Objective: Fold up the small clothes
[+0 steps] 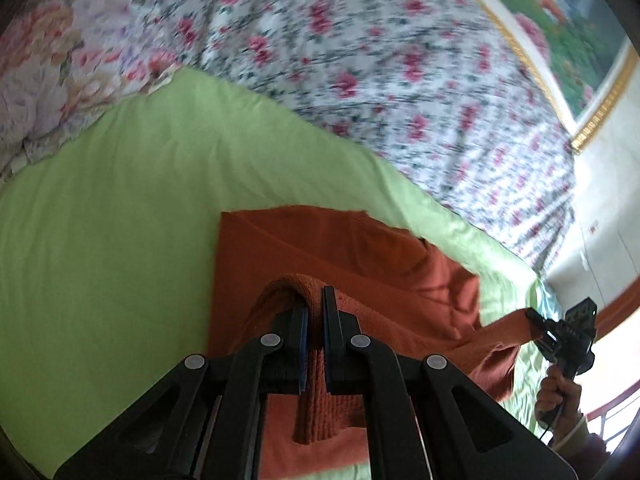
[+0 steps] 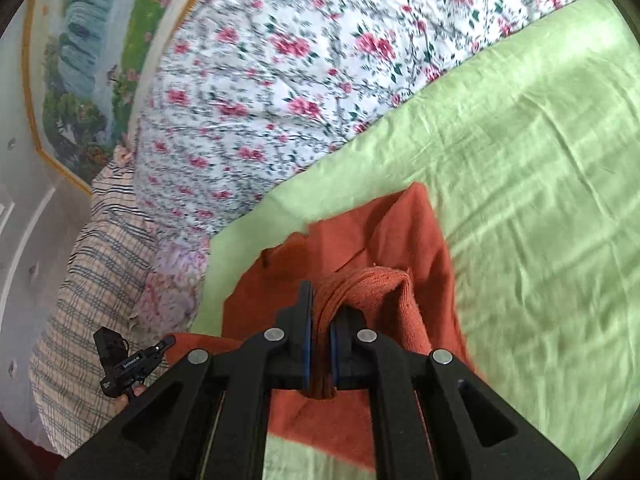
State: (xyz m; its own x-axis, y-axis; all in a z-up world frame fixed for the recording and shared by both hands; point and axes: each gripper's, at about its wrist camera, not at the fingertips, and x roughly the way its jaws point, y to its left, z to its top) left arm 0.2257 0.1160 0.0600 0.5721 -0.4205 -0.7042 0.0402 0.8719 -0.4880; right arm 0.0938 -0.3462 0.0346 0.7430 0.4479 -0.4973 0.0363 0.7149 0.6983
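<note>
The left gripper (image 1: 316,312) and right gripper (image 2: 320,312) each pinch a bunched edge of the rust-orange garment (image 1: 360,252) above the green sheet (image 1: 120,200).

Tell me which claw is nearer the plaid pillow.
Left. The left claw, shut on the orange garment, is on the plaid pillow side; the right claw grips the garment's other end, farther off over the green sheet.

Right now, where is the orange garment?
The orange garment lies low in both wrist views on the green sheet, below the floral bedding, its near edge pinched by the left gripper and right gripper.
</note>
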